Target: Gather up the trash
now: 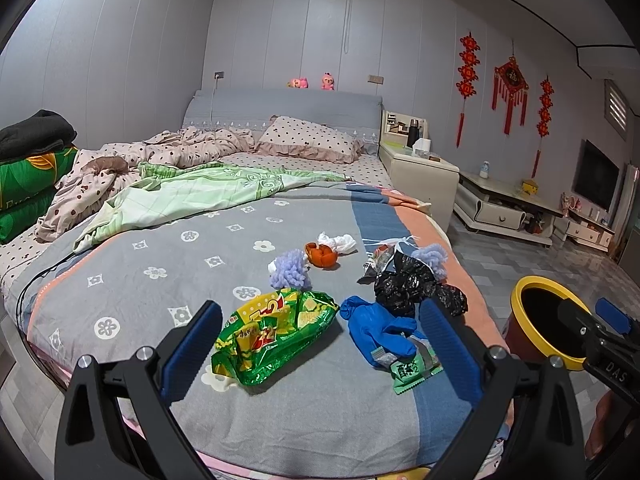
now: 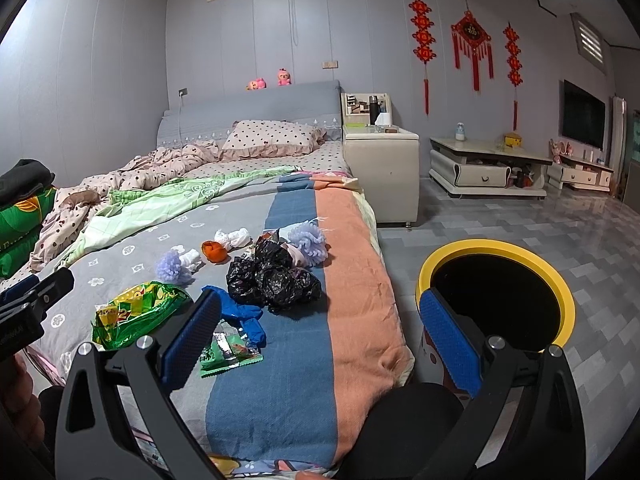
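Green snack bag flat, long axis diagonal

The bin at 3 o'clock in the left wrist view is partly covered by the right gripper, whose jaw spacing cannot be determined there. In the right wrist view, the bin base is hidden behind a blue finger pad. The small green wrapper is partly covered by the other pad. The left gripper is cut off at 9 o'clock. Print on the green snack bag is illegible.
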`<state>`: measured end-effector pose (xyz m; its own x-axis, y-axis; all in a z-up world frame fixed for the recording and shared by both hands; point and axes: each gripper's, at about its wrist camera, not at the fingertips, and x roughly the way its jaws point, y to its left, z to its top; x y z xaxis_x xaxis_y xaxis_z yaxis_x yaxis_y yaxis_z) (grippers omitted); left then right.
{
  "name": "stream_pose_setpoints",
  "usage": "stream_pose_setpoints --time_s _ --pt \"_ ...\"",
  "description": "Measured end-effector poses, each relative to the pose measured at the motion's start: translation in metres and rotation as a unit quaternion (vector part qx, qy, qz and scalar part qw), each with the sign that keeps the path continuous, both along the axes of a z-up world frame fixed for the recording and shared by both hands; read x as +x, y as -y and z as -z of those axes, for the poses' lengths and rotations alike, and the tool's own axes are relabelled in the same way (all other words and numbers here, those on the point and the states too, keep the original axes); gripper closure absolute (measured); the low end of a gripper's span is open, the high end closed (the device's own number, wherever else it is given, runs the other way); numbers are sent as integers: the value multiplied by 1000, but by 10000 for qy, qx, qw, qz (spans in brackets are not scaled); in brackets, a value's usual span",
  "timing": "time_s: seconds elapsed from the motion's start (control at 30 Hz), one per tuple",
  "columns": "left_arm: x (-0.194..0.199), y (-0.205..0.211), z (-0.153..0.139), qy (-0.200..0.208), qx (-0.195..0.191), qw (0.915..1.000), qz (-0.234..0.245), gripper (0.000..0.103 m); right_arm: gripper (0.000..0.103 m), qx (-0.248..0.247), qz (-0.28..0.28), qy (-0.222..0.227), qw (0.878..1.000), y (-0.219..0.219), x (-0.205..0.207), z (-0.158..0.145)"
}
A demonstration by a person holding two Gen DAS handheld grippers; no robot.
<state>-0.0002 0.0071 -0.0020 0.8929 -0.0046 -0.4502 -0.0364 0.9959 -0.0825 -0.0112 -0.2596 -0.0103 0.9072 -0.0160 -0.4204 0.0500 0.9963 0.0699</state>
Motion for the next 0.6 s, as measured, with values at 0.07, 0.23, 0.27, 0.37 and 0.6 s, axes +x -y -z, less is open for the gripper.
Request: stream_pose_setpoints --time_s 0.07,0.23,0.27,0.37,0.6 --pt "0 0 0 -3 7 10000 -3 7 8 6 -2 -6 10000 0 0 0" --pt "-1 1 2 -12 8 10000 -21 7 8 11 -1 -13 10000 1 0 -1" --pt "-1 1 2 -13 6 10000 -21 7 8 14 -3 -17 10000 1 0 -1" --pt "-2 1 4 -23 4 10000 -33 7 8 40 -14 -35 10000 0 2 4" --pt "-2 1 6 -38 -10 10000 -24 7 8 51 -11 -51 10000 -1 1 5"
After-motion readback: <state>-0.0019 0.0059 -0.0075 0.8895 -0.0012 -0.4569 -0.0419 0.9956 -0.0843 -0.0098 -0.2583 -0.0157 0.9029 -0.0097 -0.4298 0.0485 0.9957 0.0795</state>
